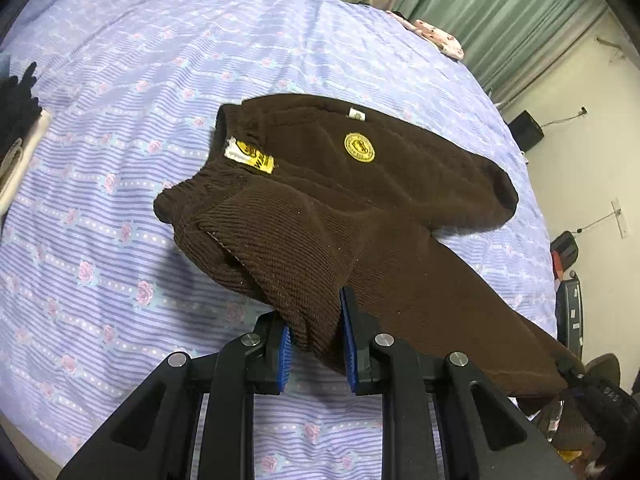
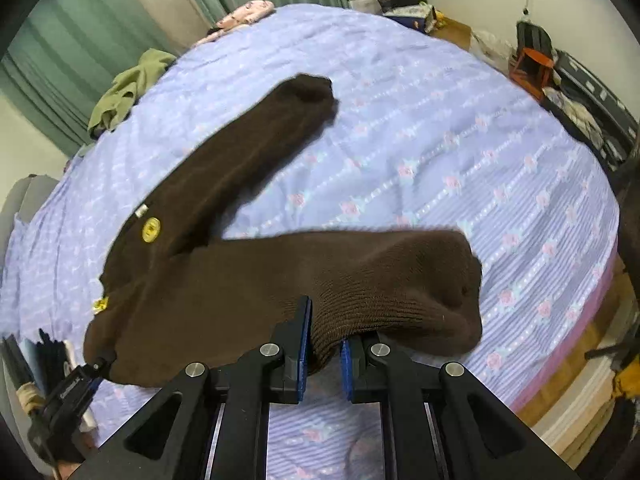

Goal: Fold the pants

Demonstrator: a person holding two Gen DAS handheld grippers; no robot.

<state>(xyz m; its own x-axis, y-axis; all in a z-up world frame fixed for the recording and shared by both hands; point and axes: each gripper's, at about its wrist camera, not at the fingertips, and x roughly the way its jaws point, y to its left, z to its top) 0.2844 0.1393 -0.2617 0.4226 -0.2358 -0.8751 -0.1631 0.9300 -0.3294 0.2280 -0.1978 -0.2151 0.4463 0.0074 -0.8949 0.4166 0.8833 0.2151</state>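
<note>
Dark brown knit pants (image 1: 400, 176) with a round yellow badge (image 1: 359, 147) lie on a lilac flowered bedsheet (image 1: 120, 160). My left gripper (image 1: 314, 314) is shut on the near waistband corner and holds that fabric a little above the sheet. In the right wrist view my right gripper (image 2: 326, 328) is shut on the near leg of the pants (image 2: 360, 280), close to its cuff, also raised. The far leg (image 2: 256, 148) lies flat on the bed, stretching away. Each gripper shows at the edge of the other's view: the right gripper (image 1: 576, 376) and the left gripper (image 2: 98, 364).
A green garment (image 2: 128, 88) and a pink one (image 2: 244, 14) lie at the far edge of the bed by green curtains. Black items (image 1: 16, 108) sit at the left edge. An orange stool (image 2: 532, 68) and boxes stand beyond the right side of the bed.
</note>
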